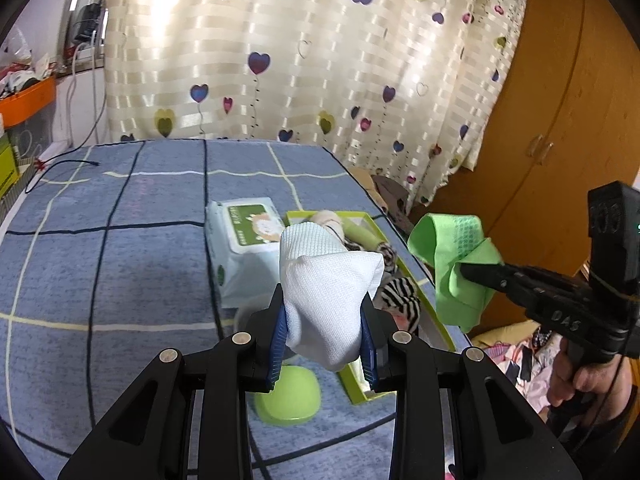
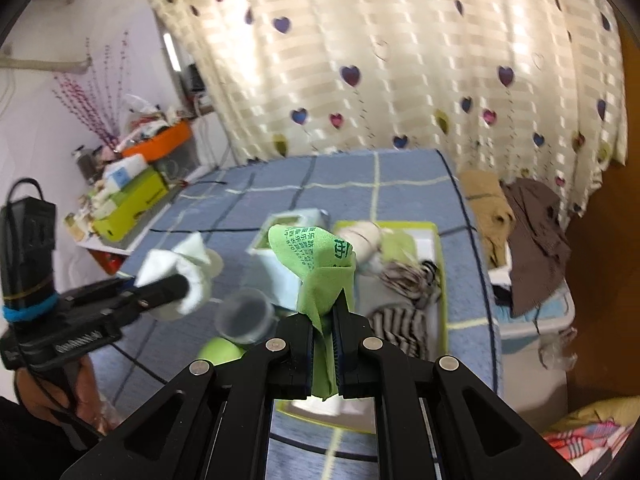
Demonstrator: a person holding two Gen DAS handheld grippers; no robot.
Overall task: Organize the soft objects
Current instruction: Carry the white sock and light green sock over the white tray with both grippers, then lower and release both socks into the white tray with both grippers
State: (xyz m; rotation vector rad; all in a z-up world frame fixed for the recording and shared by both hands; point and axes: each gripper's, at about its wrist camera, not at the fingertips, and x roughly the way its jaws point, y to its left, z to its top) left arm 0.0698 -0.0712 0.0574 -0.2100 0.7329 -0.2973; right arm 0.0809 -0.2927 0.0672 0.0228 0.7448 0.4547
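1. My left gripper (image 1: 324, 344) pinched the white cloth (image 1: 330, 292) between its fingers, held above the bed (image 1: 120, 240).
2. My right gripper (image 2: 324, 356) was pressed together on the green cloth (image 2: 320, 264), beside the green tray (image 2: 438, 248).
3. The green cloth hung loosely; I judged that a quick swing could slip it off past the bed's edge.

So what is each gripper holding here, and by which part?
Left gripper: white cloth, pinched at its bunched lower end. Right gripper: green cloth, clamped by its lower folds.
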